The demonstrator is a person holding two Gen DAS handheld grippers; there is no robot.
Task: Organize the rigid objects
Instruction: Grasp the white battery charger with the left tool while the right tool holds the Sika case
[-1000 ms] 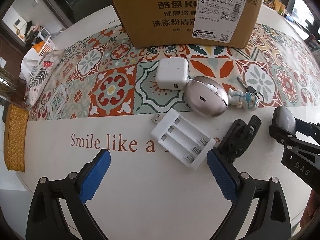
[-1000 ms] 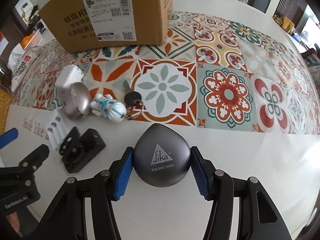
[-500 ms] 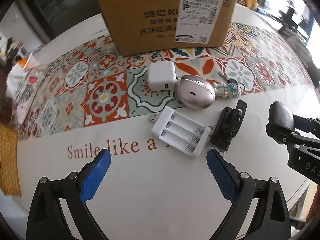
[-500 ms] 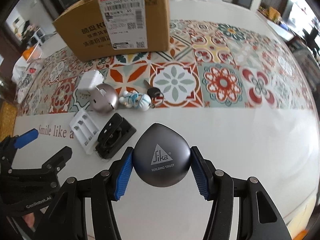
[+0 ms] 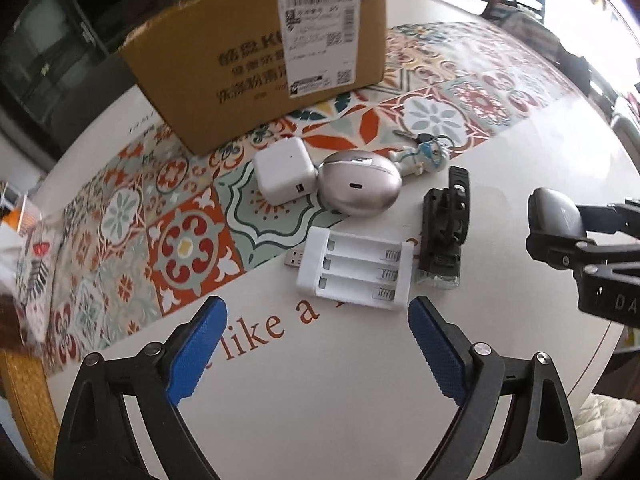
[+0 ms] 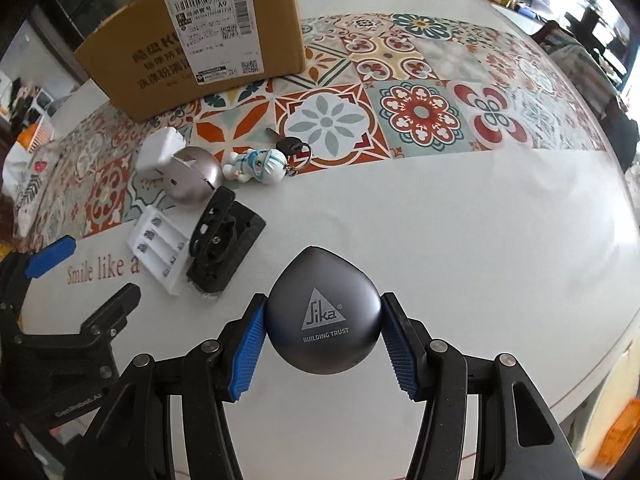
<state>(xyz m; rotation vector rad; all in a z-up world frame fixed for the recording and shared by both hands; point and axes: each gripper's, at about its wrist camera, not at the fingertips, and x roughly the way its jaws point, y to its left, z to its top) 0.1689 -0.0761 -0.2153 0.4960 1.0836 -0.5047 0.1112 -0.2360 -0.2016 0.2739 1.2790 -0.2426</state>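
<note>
My right gripper (image 6: 323, 330) is shut on a dark grey drop-shaped Sika case (image 6: 323, 312), held above the white table; it also shows in the left wrist view (image 5: 554, 212). My left gripper (image 5: 316, 344) is open and empty, above the table just in front of a white battery charger (image 5: 356, 268). A black clip mount (image 5: 444, 232), a silver oval case (image 5: 358, 190), a white power adapter (image 5: 285, 170) and a figurine keychain (image 5: 424, 152) lie behind it. The cardboard box (image 5: 256, 52) stands at the back.
A patterned tile runner (image 6: 400, 108) crosses the table behind the objects. White bags and a basket (image 5: 24, 240) sit at the far left. The table edge (image 6: 600, 368) curves close on the right. The left gripper's body (image 6: 48, 320) is at the lower left.
Both grippers have risen and pulled back from the table; the objects look smaller and farther. The right gripper still holds the Sika case. The left stays open.
</note>
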